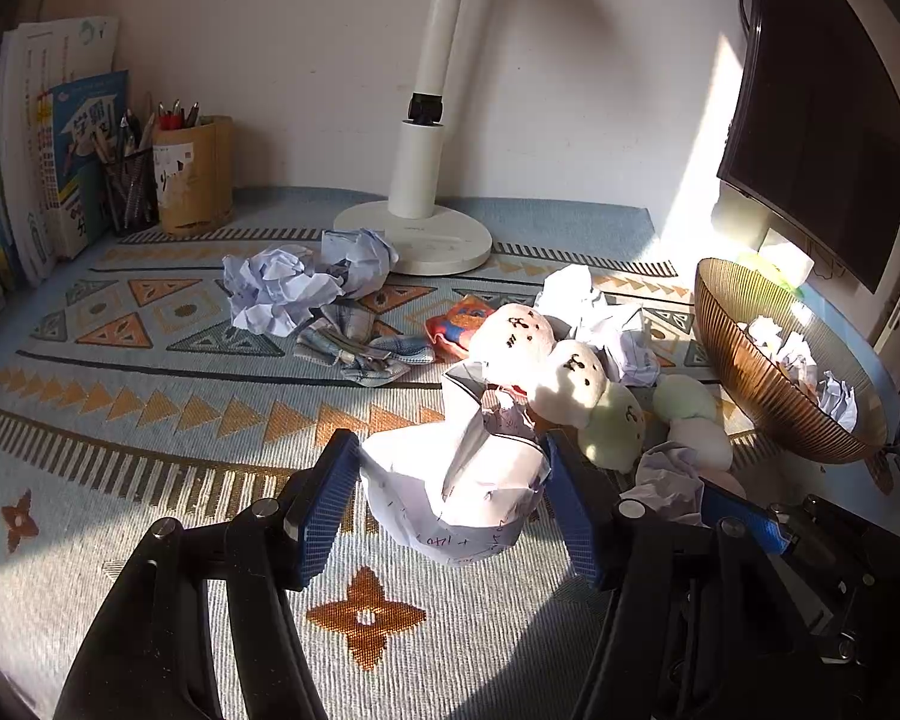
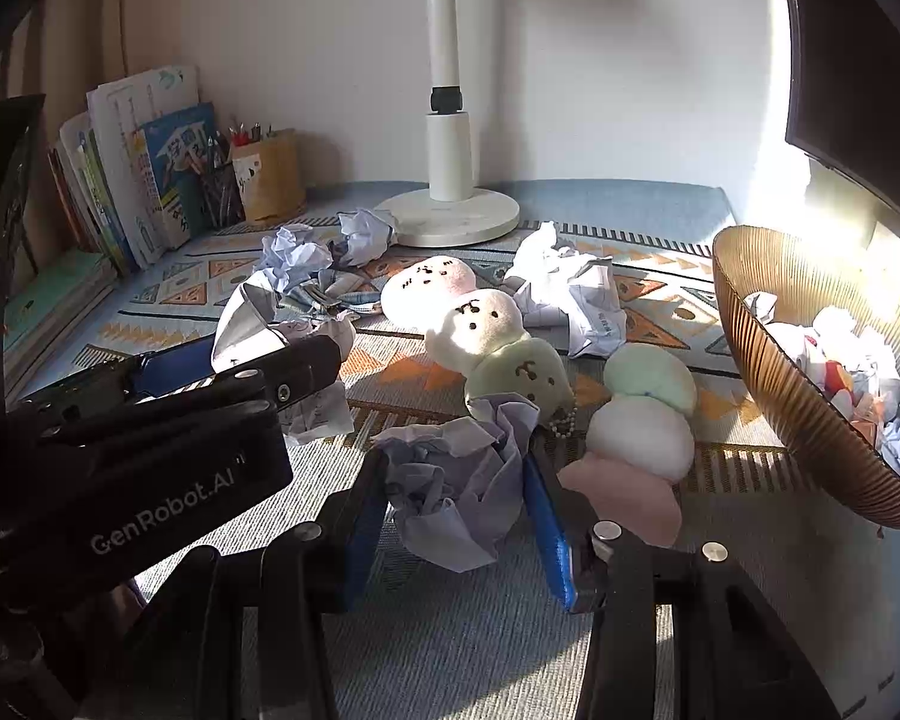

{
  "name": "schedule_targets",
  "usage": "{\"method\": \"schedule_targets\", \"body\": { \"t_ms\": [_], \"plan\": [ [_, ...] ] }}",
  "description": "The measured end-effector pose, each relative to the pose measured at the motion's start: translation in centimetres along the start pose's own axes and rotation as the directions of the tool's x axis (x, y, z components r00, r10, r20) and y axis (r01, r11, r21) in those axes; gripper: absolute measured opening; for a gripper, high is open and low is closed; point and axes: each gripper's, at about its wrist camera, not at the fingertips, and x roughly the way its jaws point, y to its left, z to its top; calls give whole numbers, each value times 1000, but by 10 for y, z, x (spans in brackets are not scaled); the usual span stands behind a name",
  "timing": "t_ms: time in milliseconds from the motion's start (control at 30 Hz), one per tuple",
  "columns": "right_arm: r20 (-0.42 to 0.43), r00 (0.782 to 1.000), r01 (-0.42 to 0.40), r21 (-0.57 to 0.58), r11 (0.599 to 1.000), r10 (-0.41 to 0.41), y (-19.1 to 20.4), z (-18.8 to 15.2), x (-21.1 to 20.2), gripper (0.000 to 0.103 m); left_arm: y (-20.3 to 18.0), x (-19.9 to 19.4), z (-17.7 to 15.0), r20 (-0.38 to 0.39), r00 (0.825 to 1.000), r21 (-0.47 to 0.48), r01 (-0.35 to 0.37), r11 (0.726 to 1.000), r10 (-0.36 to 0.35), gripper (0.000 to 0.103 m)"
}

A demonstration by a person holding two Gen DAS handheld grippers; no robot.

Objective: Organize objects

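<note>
Both tools were clamped on paper: left tool [image 1: 450,504] gripped a crumpled sheet [image 1: 456,480], right tool [image 2: 456,516] a wad [image 2: 456,480]; I'd lift clear of the plushies [image 2: 486,336] toward the bowl [image 2: 774,384].

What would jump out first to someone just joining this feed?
Each gripper has a crumpled paper ball between its fingers: the left gripper a white one, the right gripper a lavender one. Just beyond lie two dango plush toys, and the amber bowl at right already holds paper wads.
</note>
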Motion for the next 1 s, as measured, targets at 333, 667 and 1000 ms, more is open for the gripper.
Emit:
{"method": "schedule_targets", "body": {
  "t_ms": [333,667,1000],
  "plan": [
    [67,993,-106,188,976,95,-38,8,-33,43,-14,-9,11,3,1000,11,20,1000,-20,60],
    [248,929,127,484,866,-275,-171,53,-132,43,-128,-31,95,125,952,207,249,946,-278,60],
    [77,903,324,523,789,-422,-217,59,-102,74,-194,24,120,79,930,252,329,910,-359,87]
  ]
}}
